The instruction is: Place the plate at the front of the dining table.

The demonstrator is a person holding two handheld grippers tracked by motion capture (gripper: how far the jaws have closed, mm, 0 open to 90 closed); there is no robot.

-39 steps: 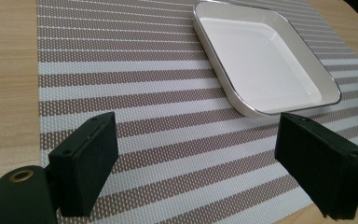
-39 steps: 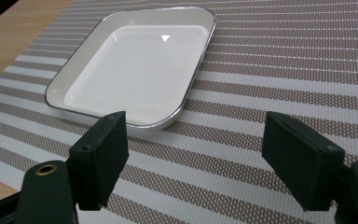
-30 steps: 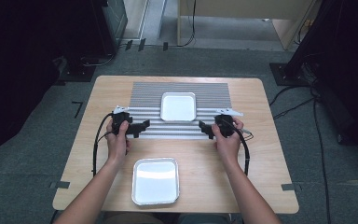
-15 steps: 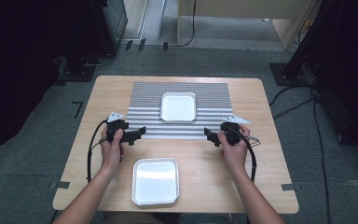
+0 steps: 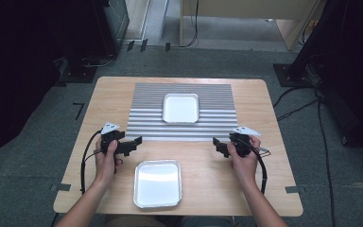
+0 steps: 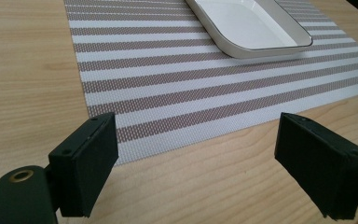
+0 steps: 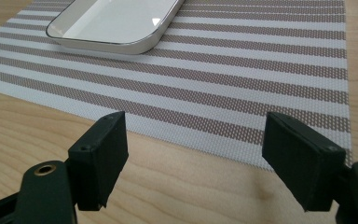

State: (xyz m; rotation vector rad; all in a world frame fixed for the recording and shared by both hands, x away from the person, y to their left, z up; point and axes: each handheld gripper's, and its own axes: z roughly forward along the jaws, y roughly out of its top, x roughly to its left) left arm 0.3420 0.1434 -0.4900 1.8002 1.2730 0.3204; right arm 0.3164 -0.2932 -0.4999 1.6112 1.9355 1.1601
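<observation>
A white square tray (image 5: 181, 108) rests on a grey-striped placemat (image 5: 144, 127) at the middle of the wooden table. A second, larger tray (image 5: 158, 183) lies on bare wood near the front edge. My left gripper (image 5: 137, 141) hovers by the mat's near left corner, held open with nothing between its jaws. My right gripper (image 5: 215, 144) stands open and empty by the mat's near right corner. In the left gripper view the far tray (image 6: 251, 23) lies beyond the open left gripper (image 6: 207, 170). The right gripper view shows the same tray (image 7: 114, 23) ahead of the right gripper (image 7: 205, 161).
The table's edge (image 5: 61, 179) drops to grey carpet all round. Cables (image 5: 82, 165) trail from both grippers toward the person. Dark equipment stands (image 5: 312, 56) sit off the table's far corners.
Both hands have drawn back toward the person and slightly outward, from beside the far tray to the mat's near corners. Both grippers remain open and empty.
</observation>
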